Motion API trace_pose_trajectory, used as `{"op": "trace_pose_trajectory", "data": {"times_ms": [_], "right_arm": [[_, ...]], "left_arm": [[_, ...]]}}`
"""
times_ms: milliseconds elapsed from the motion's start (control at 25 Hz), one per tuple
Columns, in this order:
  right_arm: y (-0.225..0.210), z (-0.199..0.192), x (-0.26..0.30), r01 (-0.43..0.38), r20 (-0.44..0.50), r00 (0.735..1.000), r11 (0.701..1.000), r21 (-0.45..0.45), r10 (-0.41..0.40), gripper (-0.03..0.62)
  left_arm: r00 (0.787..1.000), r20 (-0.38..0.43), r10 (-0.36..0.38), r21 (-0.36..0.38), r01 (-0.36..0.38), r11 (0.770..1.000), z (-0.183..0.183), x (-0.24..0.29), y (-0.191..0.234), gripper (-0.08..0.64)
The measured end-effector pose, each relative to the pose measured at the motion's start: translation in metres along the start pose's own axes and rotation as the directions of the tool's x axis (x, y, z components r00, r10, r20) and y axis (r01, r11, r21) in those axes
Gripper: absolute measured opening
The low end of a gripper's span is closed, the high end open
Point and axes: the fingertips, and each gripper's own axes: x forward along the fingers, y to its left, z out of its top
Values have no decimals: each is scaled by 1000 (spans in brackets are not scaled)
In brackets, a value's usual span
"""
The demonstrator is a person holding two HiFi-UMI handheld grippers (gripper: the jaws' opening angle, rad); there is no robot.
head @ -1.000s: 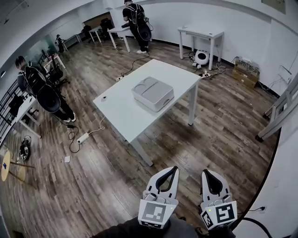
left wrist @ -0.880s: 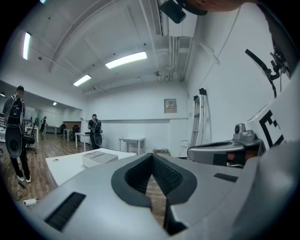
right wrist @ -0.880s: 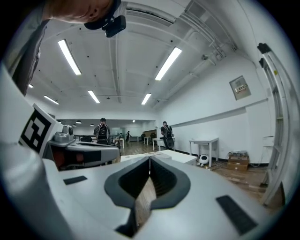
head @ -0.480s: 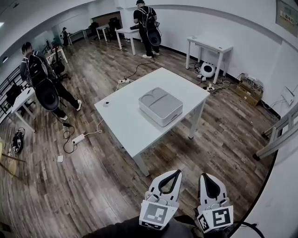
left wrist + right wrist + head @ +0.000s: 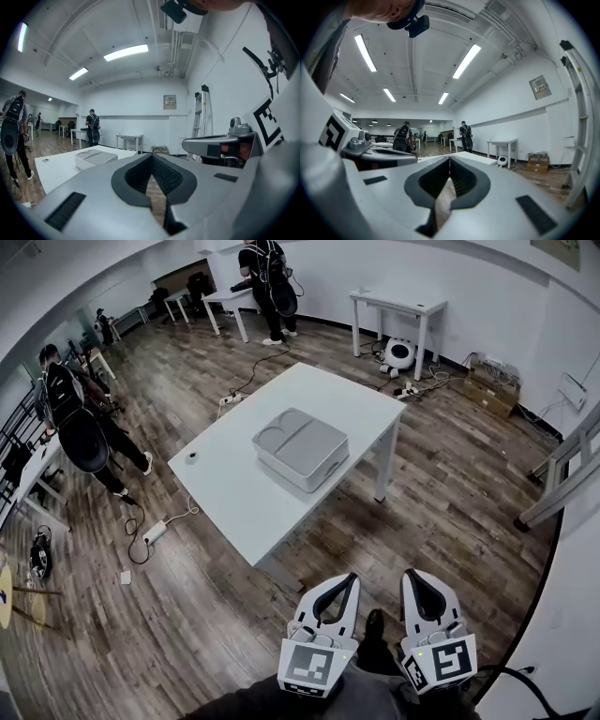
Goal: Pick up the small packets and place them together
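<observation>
Head view: left claw [image 5: 351, 579] and right claw [image 5: 413, 576], both closed and empty, held over wooden floor [image 5: 450, 493] near white worktop [image 5: 230, 498] bearing a grey box [image 5: 300, 448]; small packets not discernible.

No word, number or brand name can be read anywhere in these views. The left gripper [image 5: 351, 579] and the right gripper [image 5: 411, 576] each carry a cube with black-and-white square markers [image 5: 309, 667] (these are patterns of blocks, not letters or digits). On the far white wall hangs a small framed plate [image 5: 169, 101]. What stands on it is too small to make out, and in the right gripper view the same plate is no clearer. The cardboard boxes [image 5: 491, 388] on the floor by the wall show no legible label.
</observation>
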Motion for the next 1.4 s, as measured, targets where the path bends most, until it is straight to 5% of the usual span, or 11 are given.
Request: {"op": "trace_pose_trajectory", "data": {"times_ms": [440,840,1400], "right_arm": [[-72,-19,53,-38,-37,998,997,68,40,5],[-127,-7,100,-111,-12,994,991,79,112,5],[-131,9,138,-251,34,968,965,78,249,5]], "left_arm": [[995,-100,14,0,-14,1000,-12,87,0,2],[991,-105,80,30,-78,997,7,154,5,2],[967,-88,238,54,-234,971,22,158,30,2]]}}
